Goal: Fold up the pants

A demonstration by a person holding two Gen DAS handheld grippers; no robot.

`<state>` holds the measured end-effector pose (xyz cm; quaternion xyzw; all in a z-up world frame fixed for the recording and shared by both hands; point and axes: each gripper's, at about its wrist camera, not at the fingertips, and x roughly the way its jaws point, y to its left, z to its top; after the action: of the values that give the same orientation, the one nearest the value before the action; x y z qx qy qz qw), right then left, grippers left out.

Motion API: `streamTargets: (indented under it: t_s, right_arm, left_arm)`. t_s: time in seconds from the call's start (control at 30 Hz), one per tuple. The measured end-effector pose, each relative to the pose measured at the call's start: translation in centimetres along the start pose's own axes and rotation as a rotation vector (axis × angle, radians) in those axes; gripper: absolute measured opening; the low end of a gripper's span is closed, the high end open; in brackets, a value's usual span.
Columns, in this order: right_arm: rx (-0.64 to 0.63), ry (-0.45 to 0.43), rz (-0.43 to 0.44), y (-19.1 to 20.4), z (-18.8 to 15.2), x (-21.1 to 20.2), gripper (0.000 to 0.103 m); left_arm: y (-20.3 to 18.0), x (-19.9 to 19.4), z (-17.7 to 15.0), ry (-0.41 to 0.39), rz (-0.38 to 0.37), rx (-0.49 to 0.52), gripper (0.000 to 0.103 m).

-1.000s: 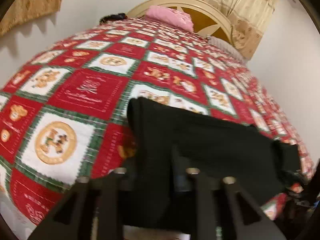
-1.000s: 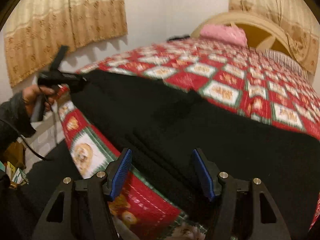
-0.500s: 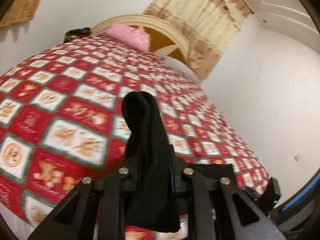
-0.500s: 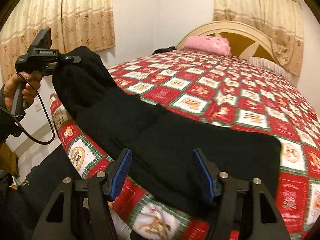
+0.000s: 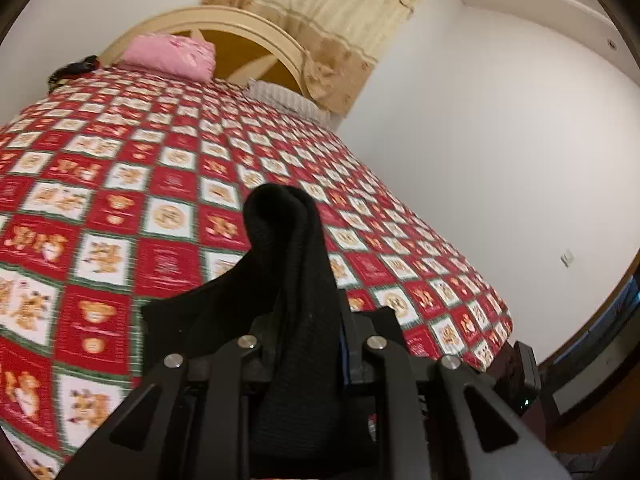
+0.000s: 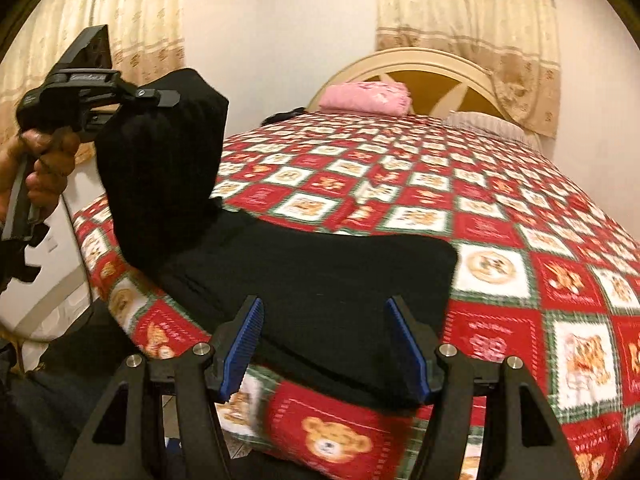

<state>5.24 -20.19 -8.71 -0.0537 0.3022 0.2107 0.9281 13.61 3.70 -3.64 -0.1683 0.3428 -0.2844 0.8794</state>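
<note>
The black pants [image 6: 320, 276] lie on the near edge of the bed, one end lifted up at the left [image 6: 160, 168]. My left gripper [image 5: 308, 344] is shut on that lifted end, which sticks up between its jaws as a bunched fold [image 5: 288, 240]. In the right wrist view the left gripper [image 6: 160, 98] is held high above the bed's left corner by a hand. My right gripper [image 6: 326, 344] is open and empty, its blue pads [image 6: 244, 344] just before the flat part of the pants.
The bed has a red, white and green teddy-bear quilt [image 6: 500, 208]. A pink pillow [image 6: 366, 98] and a cream headboard [image 6: 420, 64] are at the far end. Curtains [image 6: 468, 20] hang behind. White walls stand on the right [image 5: 500, 140].
My left gripper has lifted the end of the pants up and toward the right over the rest of the cloth. The right gripper has stayed open and drawn back slightly.
</note>
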Motion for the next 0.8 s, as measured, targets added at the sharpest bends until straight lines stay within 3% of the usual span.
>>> streamTargets:
  t_s: [0.4, 0.63, 0.8]
  right_arm:
    - [0.179, -0.028, -0.115, -6.1, -0.7, -0.6, 0.065]
    - [0.328, 0.014, -0.149, -9.1, -1.8, 0.4, 0.066]
    - [0.351, -0.008, -0.147, -9.5, -2.0, 0.2, 0.066]
  left_arm:
    - [-4.6, 9.6, -2.8, 0.173, -0.002, 0.065, 0.020]
    - [-6.7, 12.9, -4.8, 0.225, 0.016, 0.104, 0.021]
    - [-7.9, 14.6, -5.9, 0.247, 0.028, 0.130, 0.026]
